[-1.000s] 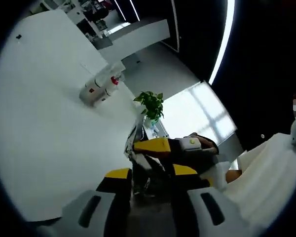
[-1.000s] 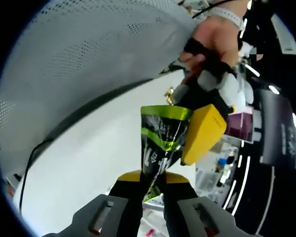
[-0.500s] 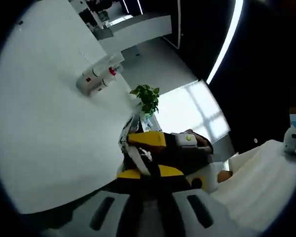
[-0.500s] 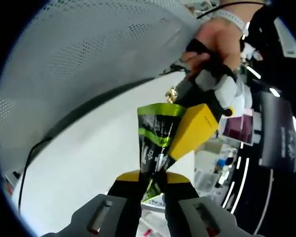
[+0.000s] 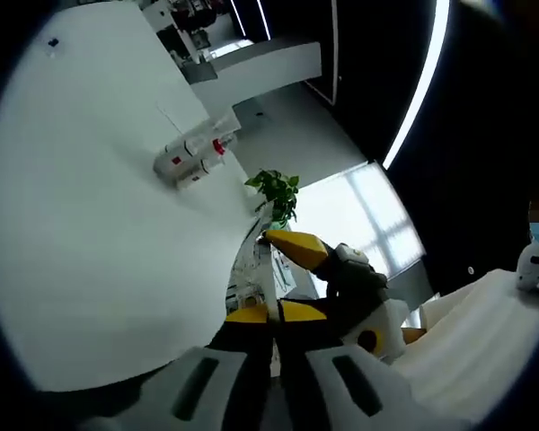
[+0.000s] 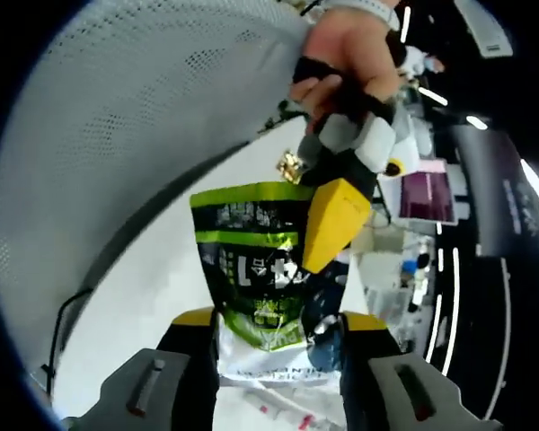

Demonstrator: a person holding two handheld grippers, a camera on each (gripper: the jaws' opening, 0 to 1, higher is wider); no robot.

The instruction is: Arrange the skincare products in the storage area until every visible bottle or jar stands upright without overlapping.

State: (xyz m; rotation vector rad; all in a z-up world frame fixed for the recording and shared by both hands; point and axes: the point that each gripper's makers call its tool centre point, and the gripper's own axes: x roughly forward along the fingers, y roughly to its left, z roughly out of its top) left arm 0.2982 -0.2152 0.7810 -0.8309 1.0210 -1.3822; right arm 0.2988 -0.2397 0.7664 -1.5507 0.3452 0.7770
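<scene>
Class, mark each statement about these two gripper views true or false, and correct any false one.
1. The green and black packet sits between the right hand-held gripper jaws. True.
2. The left hand-held gripper touches the packet. True.
3. The plant has red leaves. False: green.
4. The bottles on the white table stand upright. False: they lie on their sides.

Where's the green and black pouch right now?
In the right gripper view the green and black pouch sits centre frame between the right gripper jaws, with the left gripper pinching its upper right edge.
</scene>
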